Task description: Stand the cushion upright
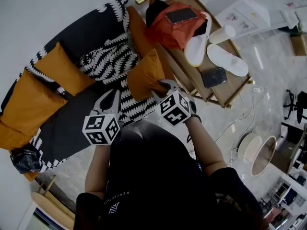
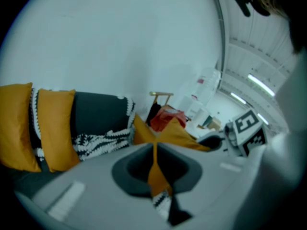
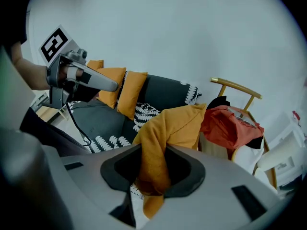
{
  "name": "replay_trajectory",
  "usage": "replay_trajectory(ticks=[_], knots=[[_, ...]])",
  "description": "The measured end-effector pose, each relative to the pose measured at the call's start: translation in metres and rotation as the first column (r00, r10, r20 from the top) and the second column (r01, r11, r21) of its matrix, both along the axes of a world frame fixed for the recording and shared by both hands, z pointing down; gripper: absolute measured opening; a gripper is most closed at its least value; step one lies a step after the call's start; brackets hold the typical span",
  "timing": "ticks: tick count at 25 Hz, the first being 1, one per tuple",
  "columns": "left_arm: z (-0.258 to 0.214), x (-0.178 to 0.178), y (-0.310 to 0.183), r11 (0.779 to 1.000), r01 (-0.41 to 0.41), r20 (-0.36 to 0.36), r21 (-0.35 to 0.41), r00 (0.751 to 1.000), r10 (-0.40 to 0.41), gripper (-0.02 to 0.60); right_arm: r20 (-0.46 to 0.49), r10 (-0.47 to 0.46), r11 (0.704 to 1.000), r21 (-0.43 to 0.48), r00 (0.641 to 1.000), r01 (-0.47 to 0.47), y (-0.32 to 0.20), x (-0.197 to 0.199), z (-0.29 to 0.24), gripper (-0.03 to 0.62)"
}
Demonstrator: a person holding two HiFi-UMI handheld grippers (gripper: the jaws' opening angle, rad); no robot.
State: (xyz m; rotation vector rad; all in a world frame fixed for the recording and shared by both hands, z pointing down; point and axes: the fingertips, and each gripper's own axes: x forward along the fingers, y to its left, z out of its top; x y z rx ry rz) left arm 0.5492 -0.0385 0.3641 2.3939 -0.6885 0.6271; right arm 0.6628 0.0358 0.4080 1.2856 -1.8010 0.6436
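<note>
I hold the orange cushion [image 1: 144,78] at the right end of the sofa [image 1: 67,128], near the sofa's orange arm. My right hand-held gripper [image 1: 162,86] is closed on the cushion's right lower part. In the right gripper view a thick fold of the orange fabric is bunched between the jaws and hangs down under them. My left hand-held gripper [image 1: 114,97] is at the cushion's left lower corner, over the black and white patterned throw [image 1: 108,56]. In the left gripper view its jaws are together to a thin slit, with a narrow strip of the orange fabric pinched in it. The cushion is tilted and a little crumpled between the two grips, and its lower edge is over the throw.

Farther left on the sofa, two more orange cushions [image 1: 60,68] lean against the dark backrest, well apart from mine. To the right of the sofa is a wooden chair [image 1: 223,92]. It carries a red garment [image 1: 175,30], a phone [image 1: 181,15] lying on the garment, and white slippers [image 1: 228,60].
</note>
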Motion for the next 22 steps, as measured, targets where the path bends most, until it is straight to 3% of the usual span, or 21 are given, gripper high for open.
replay_trajectory(ticks=[7,22], knots=[[0.008,0.004,0.001,1.0,-0.01,0.022,-0.008,1.0,0.01,0.029,-0.007,0.001,1.0,-0.01,1.0,-0.001,0.007,0.003,0.021,0.121],[0.019,0.017,0.012,0.997,-0.068,0.045,-0.04,0.997,0.07,0.029,0.014,0.118,0.993,0.011,0.993,-0.118,0.018,0.034,0.035,0.196]])
